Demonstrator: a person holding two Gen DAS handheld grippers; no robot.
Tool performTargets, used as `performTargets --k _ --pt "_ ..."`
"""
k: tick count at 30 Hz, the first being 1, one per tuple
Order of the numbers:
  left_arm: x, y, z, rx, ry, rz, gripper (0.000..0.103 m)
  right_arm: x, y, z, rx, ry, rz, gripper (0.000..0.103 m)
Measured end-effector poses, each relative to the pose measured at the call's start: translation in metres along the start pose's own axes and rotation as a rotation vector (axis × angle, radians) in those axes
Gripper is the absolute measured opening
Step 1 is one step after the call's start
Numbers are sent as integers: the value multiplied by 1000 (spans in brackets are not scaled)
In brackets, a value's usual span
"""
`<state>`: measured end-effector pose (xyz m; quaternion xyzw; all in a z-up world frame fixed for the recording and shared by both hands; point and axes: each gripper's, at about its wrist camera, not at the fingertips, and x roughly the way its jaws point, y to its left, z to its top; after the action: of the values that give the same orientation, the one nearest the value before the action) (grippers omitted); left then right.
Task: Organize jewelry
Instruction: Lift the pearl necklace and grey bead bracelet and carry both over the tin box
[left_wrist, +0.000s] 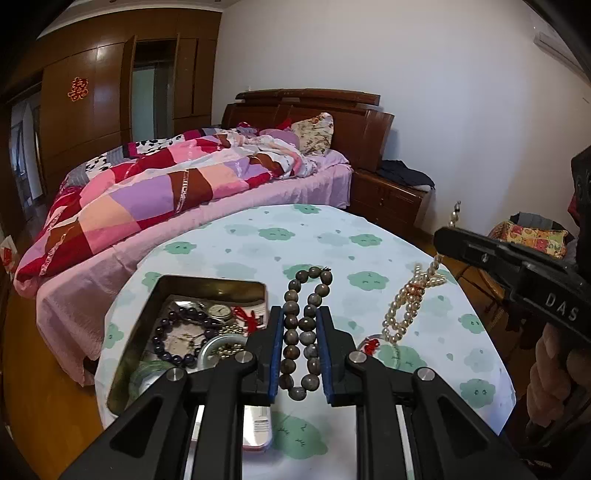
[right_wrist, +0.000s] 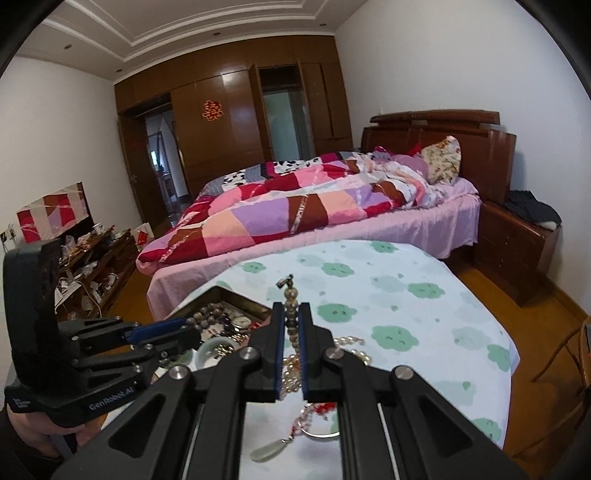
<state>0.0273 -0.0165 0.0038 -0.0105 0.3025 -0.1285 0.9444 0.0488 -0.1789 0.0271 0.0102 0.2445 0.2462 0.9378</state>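
Observation:
A string of large brown-grey beads (left_wrist: 303, 328) lies on the cloud-print tablecloth (left_wrist: 332, 243), between the fingers of my left gripper (left_wrist: 300, 314). The jaws are close on both sides of it; whether they clamp it I cannot tell. My right gripper (right_wrist: 291, 312) is shut on a pearl necklace (right_wrist: 290, 301), whose clasp end sticks up above the fingertips. In the left wrist view the pearls (left_wrist: 406, 299) hang from it down to the table. An open metal tin (left_wrist: 207, 284) at left holds a dark bead bracelet (left_wrist: 173, 336), a watch (left_wrist: 219, 311) and other pieces.
A pendant with a red knot and ring (right_wrist: 317, 424) lies on the table under my right gripper. A small white card (left_wrist: 258, 424) lies by the tin. A bed (left_wrist: 166, 192) stands behind the table, a nightstand (left_wrist: 391, 195) to the right.

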Motion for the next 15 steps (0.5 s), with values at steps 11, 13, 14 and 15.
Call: performTargets --k 11,13,14,15 --pt "-7 24 -3 -42 -14 34 17 14 35 17 -55 9 71 8" --pt "-9 29 -3 -51 -17 40 17 18 42 18 -68 15 80 8" --pt "-9 32 -4 -56 -18 45 17 19 44 18 -73 18 84 8" --pt "-10 34 -4 -58 -19 50 17 21 47 19 -77 23 88 8"
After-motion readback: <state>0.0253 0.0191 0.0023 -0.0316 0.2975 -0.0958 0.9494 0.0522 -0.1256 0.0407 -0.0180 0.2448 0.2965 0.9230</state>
